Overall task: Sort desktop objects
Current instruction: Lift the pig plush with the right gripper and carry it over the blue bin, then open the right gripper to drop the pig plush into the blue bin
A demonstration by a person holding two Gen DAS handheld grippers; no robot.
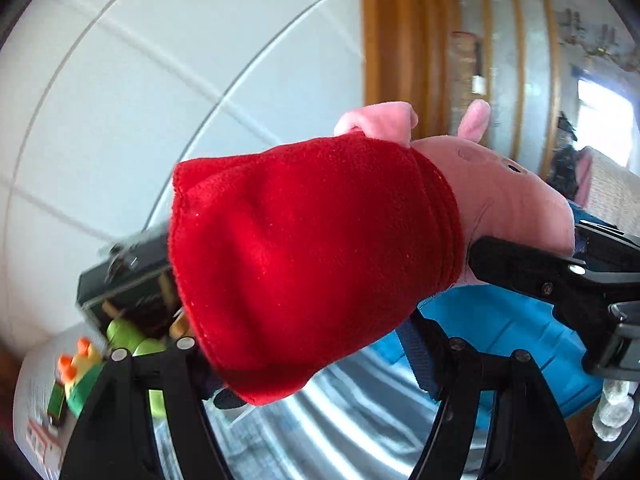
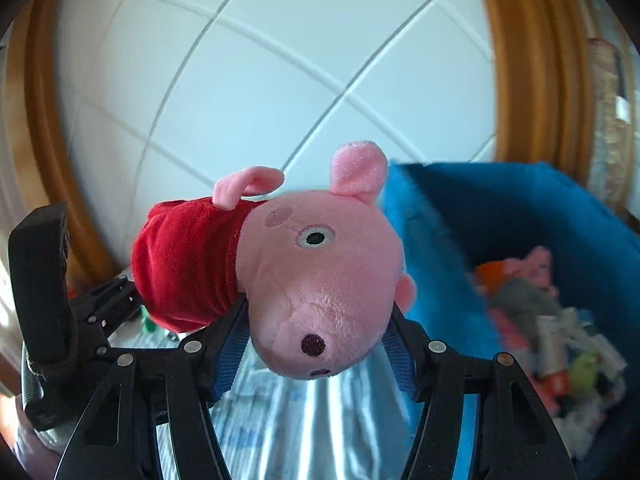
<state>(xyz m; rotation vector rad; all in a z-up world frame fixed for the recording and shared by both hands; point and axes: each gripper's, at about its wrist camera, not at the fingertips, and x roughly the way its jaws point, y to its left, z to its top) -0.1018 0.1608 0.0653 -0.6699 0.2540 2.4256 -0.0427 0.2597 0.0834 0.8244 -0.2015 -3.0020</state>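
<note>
Left wrist view: we've got the pig plush (image 1: 320,232) lying sideways across our left tongs (image 1: 316,344). They're clamped on the red dress end, and the pink head points off right toward the right tongs (image 1: 560,276), which come in from that side at the neck. So the toy's long axis runs straight between our two hands. Below is a shiny striped bench (image 1: 320,420), with a blue bin (image 1: 500,332) just right and a black box (image 1: 124,276) of toy blocks left.

Right wrist view: our right tongs (image 2: 316,344) are squeezing the snout. The blue bin (image 2: 460,264) sits right beside the head, already full of small stuff, so the right hand looks nearer to it. White tiled wall behind.
</note>
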